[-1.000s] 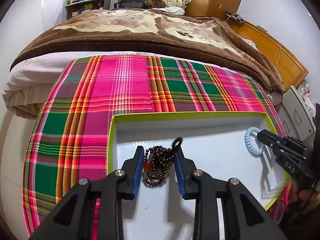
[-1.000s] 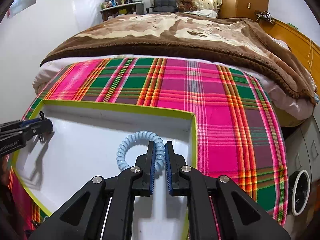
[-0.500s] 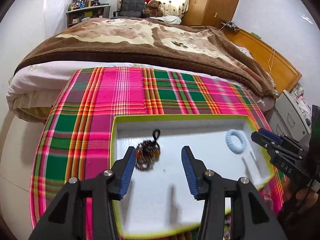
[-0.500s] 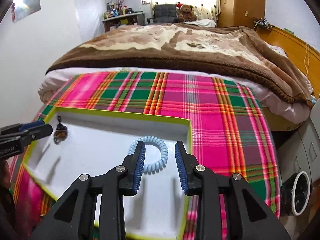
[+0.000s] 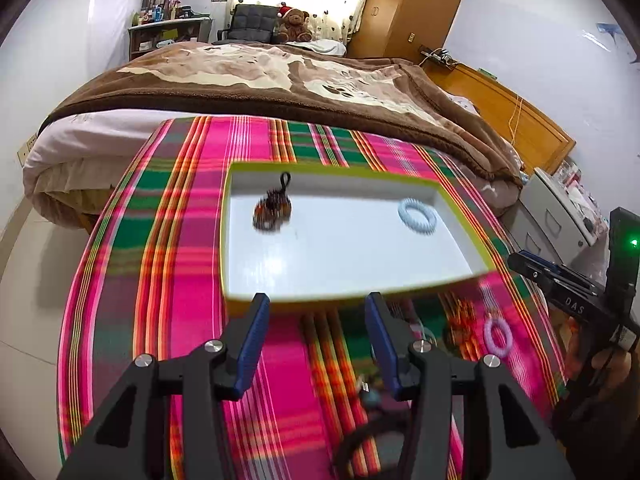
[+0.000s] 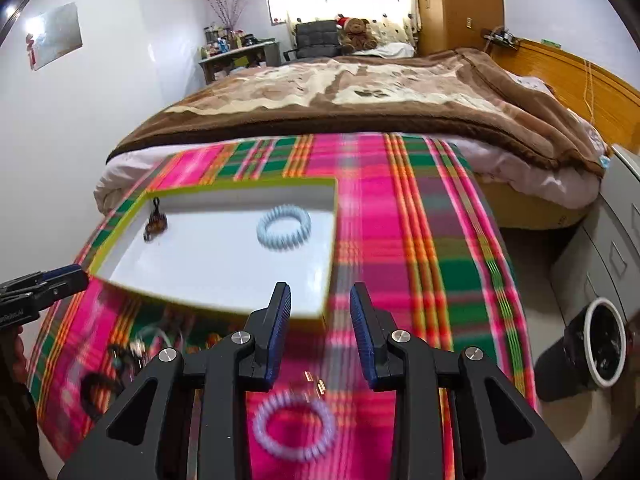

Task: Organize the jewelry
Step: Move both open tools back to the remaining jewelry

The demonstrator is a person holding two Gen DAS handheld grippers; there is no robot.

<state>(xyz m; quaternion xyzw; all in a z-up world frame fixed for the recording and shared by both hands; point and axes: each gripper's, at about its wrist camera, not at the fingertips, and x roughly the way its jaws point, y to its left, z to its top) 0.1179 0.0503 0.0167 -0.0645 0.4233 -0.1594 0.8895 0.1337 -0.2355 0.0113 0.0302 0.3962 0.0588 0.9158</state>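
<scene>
A white tray with a green rim lies on the plaid cloth. In it rest a dark bead bracelet at the left and a pale blue coil band at the right. My left gripper hovers just short of the tray's near edge, its jaws opening with nothing between them. My right gripper is open and empty over the tray's near right corner. A lilac coil band lies on the cloth below it.
Several loose pieces of jewellery and a black hair tie lie on the cloth in front of the tray. A bed with a brown blanket stands beyond. A grey cabinet and a bin stand to the right.
Both grippers opened, leaving the bead bracelet and the blue coil in the tray. They then drew back and up, so the tray's near edge and the loose jewellery came into view.
</scene>
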